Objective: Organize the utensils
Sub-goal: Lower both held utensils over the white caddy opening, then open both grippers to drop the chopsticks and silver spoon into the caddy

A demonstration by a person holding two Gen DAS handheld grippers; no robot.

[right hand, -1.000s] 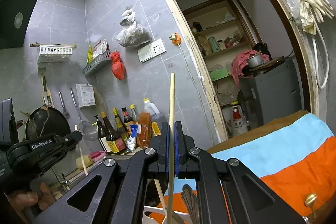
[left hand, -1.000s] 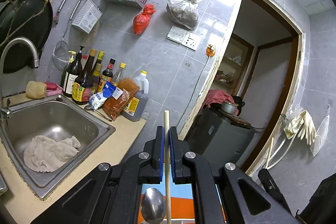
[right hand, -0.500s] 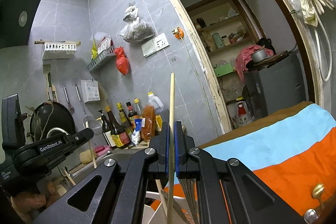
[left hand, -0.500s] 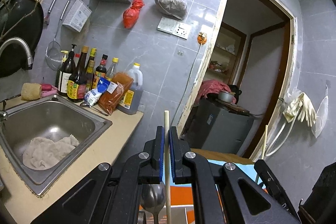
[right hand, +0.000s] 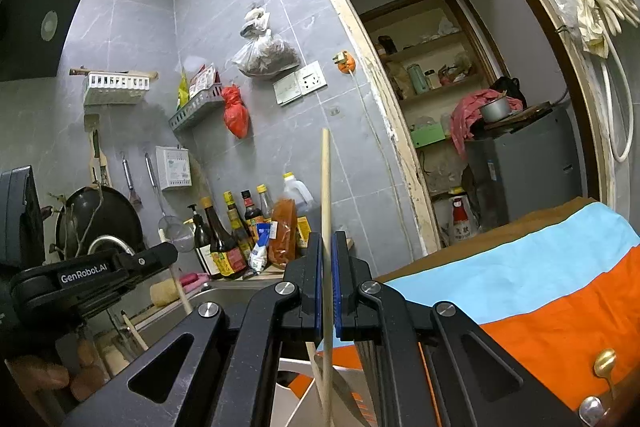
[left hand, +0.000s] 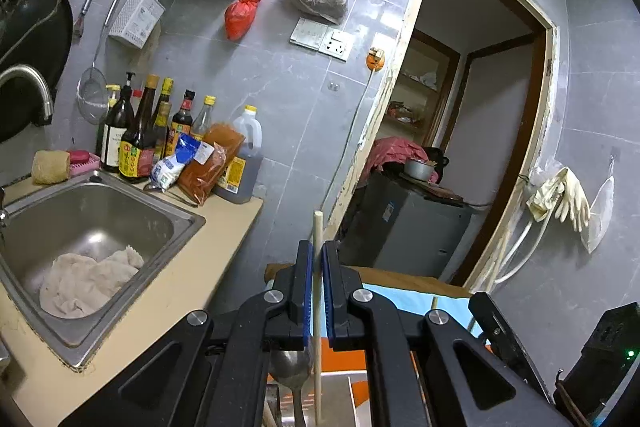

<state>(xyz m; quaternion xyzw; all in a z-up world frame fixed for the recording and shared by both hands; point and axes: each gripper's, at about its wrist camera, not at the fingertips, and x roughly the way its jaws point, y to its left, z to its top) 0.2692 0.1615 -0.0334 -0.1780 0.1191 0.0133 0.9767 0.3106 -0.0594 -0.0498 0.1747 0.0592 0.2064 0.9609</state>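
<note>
My left gripper (left hand: 316,259) is clamped on a chopstick (left hand: 317,239), upright between the blue pads, tip poking above them, a spoon (left hand: 291,367) just below. My right gripper (right hand: 328,251) pinches another chopstick (right hand: 326,187), standing tall above its jaws, over the striped cloth (right hand: 520,287).

My two wrist cameras look along each claw, roughly level, both sharing the bottles (left hand: 160,143) (right hand: 228,231) and doorway (left hand: 480,107) (right hand: 460,87).

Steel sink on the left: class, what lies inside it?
Inside the stainless steel sink lies a crumpled pale cloth on the basin floor. Whatever is under the cloth, the drain included, is covered.
</note>
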